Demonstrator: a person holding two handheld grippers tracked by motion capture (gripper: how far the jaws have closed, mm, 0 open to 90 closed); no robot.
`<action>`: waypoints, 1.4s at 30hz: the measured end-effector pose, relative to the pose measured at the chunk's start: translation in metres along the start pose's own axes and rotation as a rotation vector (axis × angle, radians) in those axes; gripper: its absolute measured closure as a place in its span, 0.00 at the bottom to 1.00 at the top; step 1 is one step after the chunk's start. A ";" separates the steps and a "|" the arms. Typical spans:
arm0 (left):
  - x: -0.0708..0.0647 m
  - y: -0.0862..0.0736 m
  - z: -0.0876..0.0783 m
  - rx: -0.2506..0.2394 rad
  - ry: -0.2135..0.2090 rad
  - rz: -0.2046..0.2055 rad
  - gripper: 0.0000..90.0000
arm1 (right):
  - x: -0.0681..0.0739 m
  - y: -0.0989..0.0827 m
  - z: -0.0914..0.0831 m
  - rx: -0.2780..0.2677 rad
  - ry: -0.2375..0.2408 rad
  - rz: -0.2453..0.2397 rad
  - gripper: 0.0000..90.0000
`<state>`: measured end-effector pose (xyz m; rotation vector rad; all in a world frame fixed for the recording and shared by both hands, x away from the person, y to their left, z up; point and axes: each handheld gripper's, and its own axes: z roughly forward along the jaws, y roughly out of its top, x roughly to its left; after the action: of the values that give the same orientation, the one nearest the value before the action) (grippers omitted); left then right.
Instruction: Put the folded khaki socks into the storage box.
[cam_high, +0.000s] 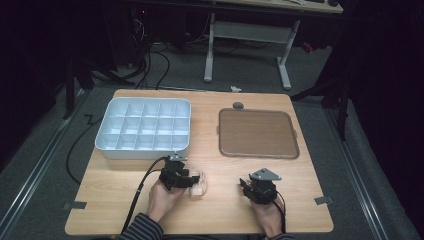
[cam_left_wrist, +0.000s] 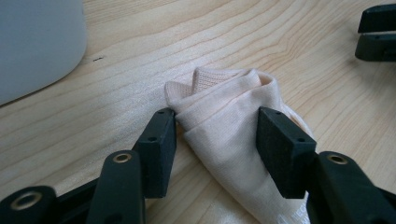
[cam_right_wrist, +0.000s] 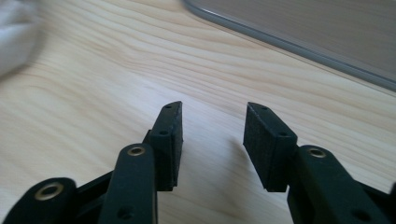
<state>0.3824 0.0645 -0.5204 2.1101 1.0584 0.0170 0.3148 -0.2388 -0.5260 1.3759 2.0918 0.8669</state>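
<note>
I have the left tool (cam_left_wrist: 212, 133) straddling the folded pale-pink knitted cloth (cam_left_wrist: 233, 121) on the light wooden table (cam_high: 225, 210), both pads touching its sides to gather it. My right tool (cam_right_wrist: 212, 140) hangs open and empty, clear of the work.

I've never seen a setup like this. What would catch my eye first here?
Probably the pale folded cloth near the table's front edge, sitting between the jaws of the left gripper. Behind it stands a white divided tray with many small compartments, and to its right lies a flat brown tray. The right gripper is open over bare wood.
</note>
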 end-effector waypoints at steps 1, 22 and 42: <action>0.000 0.000 0.000 -0.001 -0.005 -0.002 0.56 | -0.005 -0.002 0.000 0.004 -0.016 0.008 0.62; 0.002 -0.001 -0.002 -0.008 -0.061 0.016 0.79 | -0.038 -0.008 0.001 0.002 -0.056 0.110 0.48; 0.003 -0.002 -0.021 -0.046 -0.094 0.040 0.82 | -0.037 -0.008 0.002 0.004 -0.055 0.107 0.46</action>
<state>0.3768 0.0804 -0.5076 2.0694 0.9523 -0.0376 0.3251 -0.2754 -0.5310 1.5085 1.9950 0.8571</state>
